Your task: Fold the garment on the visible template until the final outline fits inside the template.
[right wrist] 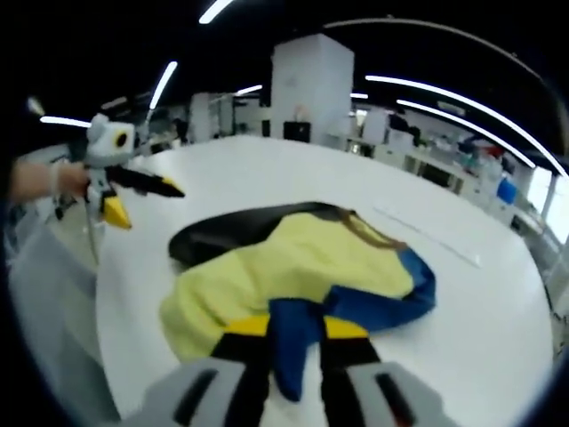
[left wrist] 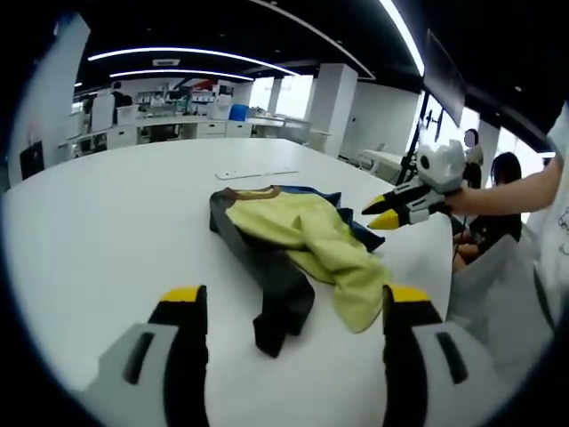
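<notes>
In the left gripper view, the left gripper [left wrist: 293,307] rises from the bottom of the frame with its yellow-tipped jaws wide apart and nothing between them, above the white tabletop [left wrist: 107,222]. Just beyond the jaws, at the centre of the frame, the garment [left wrist: 298,245] lies crumpled, yellow cloth on top, a dark grey sleeve trailing toward the bottom and a blue edge at the right. Behind it, a thin white strip [left wrist: 258,173] lies flat on the tabletop. At the right of the frame, the right gripper [left wrist: 380,212] hovers above the garment's blue edge, held by a person's hand.

In the right gripper view, the left gripper [right wrist: 142,200] shows at the upper left, jaws apart. At the bottom centre, the right gripper [right wrist: 292,334] is clamped on a blue fold of the garment [right wrist: 293,258].
</notes>
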### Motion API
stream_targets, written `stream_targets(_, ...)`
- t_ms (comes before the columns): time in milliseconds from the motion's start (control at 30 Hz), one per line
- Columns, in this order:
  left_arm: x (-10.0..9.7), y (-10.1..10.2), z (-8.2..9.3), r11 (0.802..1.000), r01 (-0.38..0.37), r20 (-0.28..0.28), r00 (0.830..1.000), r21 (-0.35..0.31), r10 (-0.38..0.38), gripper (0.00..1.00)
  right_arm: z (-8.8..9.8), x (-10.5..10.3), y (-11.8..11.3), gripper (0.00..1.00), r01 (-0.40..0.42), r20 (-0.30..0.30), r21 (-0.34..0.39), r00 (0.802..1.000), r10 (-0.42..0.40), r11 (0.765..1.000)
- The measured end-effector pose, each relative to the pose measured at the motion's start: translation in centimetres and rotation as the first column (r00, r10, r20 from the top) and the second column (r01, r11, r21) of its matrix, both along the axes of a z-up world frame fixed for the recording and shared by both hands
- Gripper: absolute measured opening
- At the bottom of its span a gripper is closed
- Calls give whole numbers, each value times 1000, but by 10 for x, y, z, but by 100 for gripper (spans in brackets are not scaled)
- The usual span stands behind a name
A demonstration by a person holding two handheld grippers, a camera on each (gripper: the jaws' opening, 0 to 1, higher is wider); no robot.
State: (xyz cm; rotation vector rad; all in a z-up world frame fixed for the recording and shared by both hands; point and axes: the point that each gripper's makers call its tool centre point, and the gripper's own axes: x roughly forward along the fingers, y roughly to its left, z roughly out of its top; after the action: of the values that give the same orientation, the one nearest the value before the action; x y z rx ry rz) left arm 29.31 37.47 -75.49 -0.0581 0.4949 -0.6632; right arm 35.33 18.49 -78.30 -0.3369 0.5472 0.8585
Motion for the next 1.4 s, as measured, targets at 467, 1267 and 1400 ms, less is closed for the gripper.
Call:
stream_targets(467,-1,2,-3,1000,-9,-10,1000,-6,8,77,-18,-3,11,12,-55,3,-90,998,55,994)
stream_targets(1267,-4,-1,-5,1000,3,-19,1000,-3,-3,77,-16,5,-18,0,9,27,-115,1000,-6,993)
stream_targets(1400,-3,-1,-5,1000,2,-18,1000,-3,-2,77,-12,4,-24,0,41,4,-65,999,-40,997)
